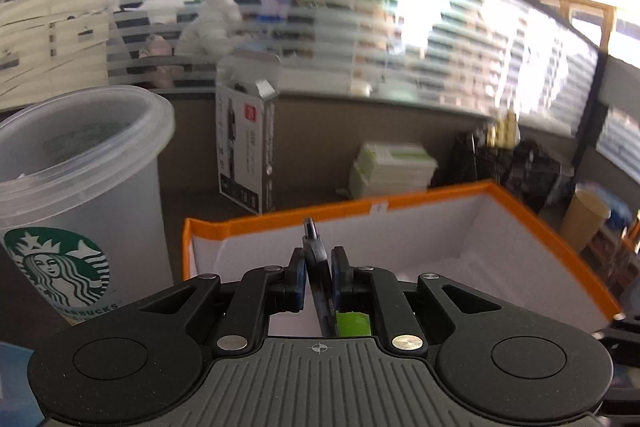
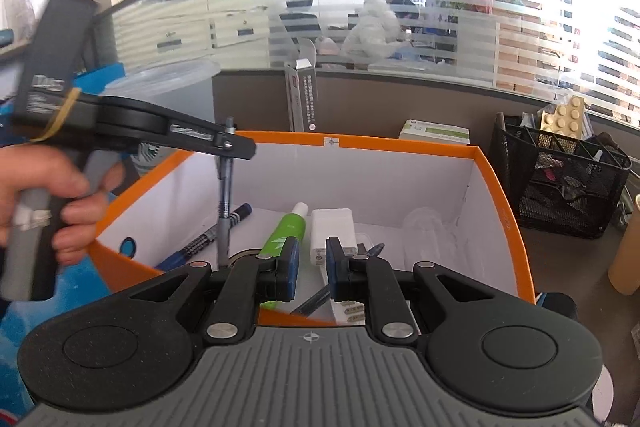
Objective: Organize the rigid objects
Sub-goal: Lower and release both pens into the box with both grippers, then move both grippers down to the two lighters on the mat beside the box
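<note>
An orange-rimmed white box [image 2: 400, 143] holds a green tube [image 2: 286, 231], a white charger [image 2: 332, 229], a blue marker [image 2: 208, 235] and another pen [image 2: 376, 249]. My left gripper [image 1: 319, 255] is shut on a dark pen [image 1: 310, 229], whose tip pokes out ahead of the pads. In the right wrist view that left gripper [image 2: 236, 147] holds the pen [image 2: 223, 195] upright over the box's left side, its lower end down among the contents. My right gripper [image 2: 312, 247] hovers over the box's near edge. Its pads stand slightly apart, with nothing between them.
A translucent Starbucks cup [image 1: 80, 187] stands left of the box [image 1: 400, 201], with a tall black-and-white carton [image 1: 244, 147] behind it. Behind the box are stacked packets [image 1: 392, 167]. To its right are a black mesh basket [image 2: 560, 183] and a paper cup [image 1: 584, 219]. A hand [image 2: 60, 195] grips the left tool.
</note>
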Demonstrator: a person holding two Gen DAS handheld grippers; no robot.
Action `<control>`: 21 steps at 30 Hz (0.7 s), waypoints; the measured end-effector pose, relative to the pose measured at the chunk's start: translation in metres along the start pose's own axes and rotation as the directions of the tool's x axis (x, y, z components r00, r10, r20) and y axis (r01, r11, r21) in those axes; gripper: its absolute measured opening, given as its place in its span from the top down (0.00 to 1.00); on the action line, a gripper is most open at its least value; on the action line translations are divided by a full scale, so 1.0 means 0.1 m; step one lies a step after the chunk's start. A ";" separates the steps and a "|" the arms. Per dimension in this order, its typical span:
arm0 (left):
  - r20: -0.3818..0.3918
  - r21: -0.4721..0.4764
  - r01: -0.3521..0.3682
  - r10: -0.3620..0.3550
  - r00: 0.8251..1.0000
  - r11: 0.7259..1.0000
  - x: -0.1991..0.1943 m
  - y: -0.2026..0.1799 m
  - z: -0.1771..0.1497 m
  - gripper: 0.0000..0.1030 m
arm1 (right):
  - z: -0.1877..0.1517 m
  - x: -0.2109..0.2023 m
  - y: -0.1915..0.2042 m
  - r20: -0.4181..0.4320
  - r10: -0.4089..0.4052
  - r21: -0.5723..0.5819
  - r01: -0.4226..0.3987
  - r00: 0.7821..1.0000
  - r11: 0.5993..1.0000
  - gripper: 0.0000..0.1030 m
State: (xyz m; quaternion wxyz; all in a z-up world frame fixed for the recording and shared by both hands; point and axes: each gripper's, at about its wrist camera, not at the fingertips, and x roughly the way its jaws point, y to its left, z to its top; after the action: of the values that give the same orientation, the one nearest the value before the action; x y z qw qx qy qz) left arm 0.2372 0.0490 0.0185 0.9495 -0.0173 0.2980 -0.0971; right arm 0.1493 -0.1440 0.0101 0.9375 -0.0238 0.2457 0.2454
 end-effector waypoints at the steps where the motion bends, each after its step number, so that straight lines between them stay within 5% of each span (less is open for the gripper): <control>1: -0.022 0.003 -0.007 0.007 1.000 1.000 0.03 -0.02 -0.01 0.86 | -0.02 -0.04 0.01 0.004 0.005 0.002 -0.005 1.000 1.000 0.87; 10: -0.030 -0.001 -0.034 0.034 0.999 0.999 -0.06 -0.07 -0.09 0.86 | -0.18 -0.53 0.15 0.071 0.026 -0.018 -0.024 0.997 1.000 0.86; 12: 0.012 -0.014 -0.024 0.024 1.000 1.000 -0.20 -0.08 -0.12 0.78 | -0.27 -0.56 0.20 0.049 0.039 -0.033 -0.037 0.998 0.999 0.82; 16: 0.134 0.015 -0.025 0.023 0.991 1.000 -0.66 -0.16 -0.29 0.13 | -0.55 -0.40 0.27 -0.065 0.051 -0.047 -0.054 0.997 0.997 0.72; 21: 0.181 0.036 -0.018 0.011 0.983 0.999 -1.09 -0.18 -0.62 0.08 | -0.75 -0.13 0.26 -0.140 0.119 0.026 -0.116 0.983 0.993 0.69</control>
State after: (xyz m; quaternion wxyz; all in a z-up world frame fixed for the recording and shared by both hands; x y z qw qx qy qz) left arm 0.1115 0.0543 0.0308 0.9734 -0.0062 0.2091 -0.0938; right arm 0.0937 -0.1393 -0.0480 0.9017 -0.0183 0.3148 0.2957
